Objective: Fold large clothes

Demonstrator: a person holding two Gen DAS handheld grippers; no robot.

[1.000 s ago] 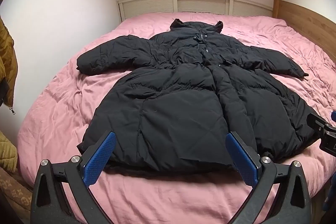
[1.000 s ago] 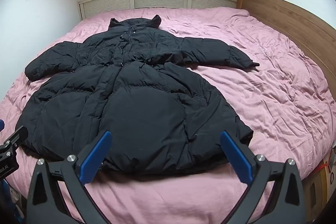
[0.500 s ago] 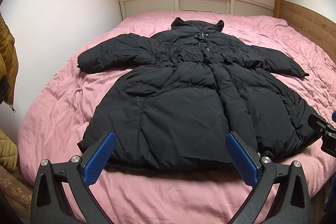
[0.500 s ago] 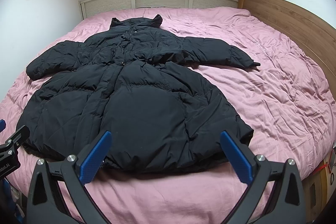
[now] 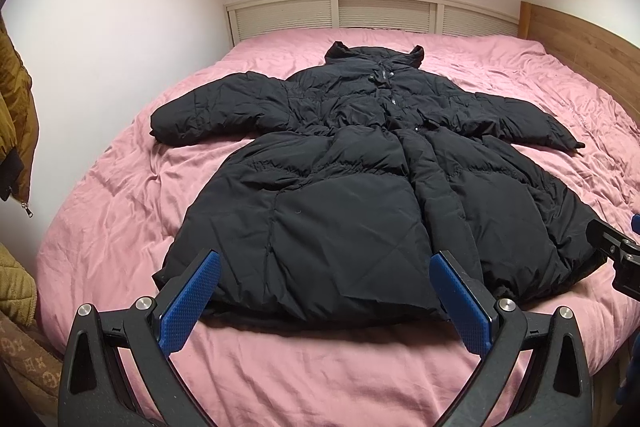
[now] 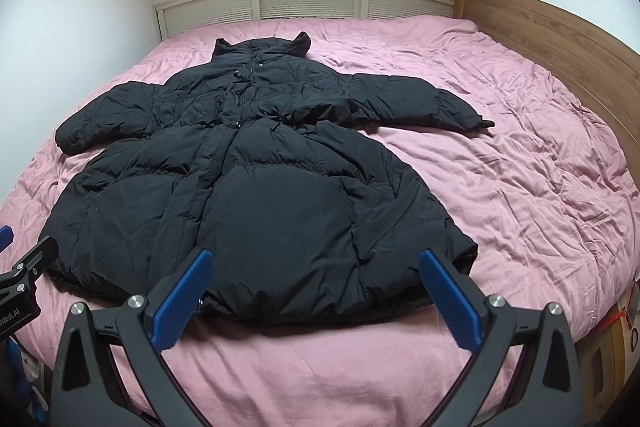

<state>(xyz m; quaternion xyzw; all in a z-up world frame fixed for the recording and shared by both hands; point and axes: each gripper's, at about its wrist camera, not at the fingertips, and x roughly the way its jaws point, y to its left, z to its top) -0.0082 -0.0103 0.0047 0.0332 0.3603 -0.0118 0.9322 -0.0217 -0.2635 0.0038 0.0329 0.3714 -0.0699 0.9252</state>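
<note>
A long black puffer coat [image 5: 360, 195] lies flat and face up on the pink bed, collar at the far end, both sleeves spread out to the sides, hem nearest me. It also shows in the right wrist view [image 6: 256, 195]. My left gripper [image 5: 325, 269] is open and empty, just short of the left part of the hem. My right gripper [image 6: 316, 267] is open and empty, just short of the right part of the hem. Each gripper's body shows at the edge of the other's view.
The pink duvet [image 6: 520, 187] covers the whole bed. A wooden headboard [image 6: 560, 39] runs along the right side, a white slatted panel [image 5: 380, 17] along the far end. A white wall and a hanging brown jacket [image 5: 16, 123] stand at the left.
Both views have tilted slightly, so the coat sits a little lower in frame. The coat has not moved and both grippers stay open.
</note>
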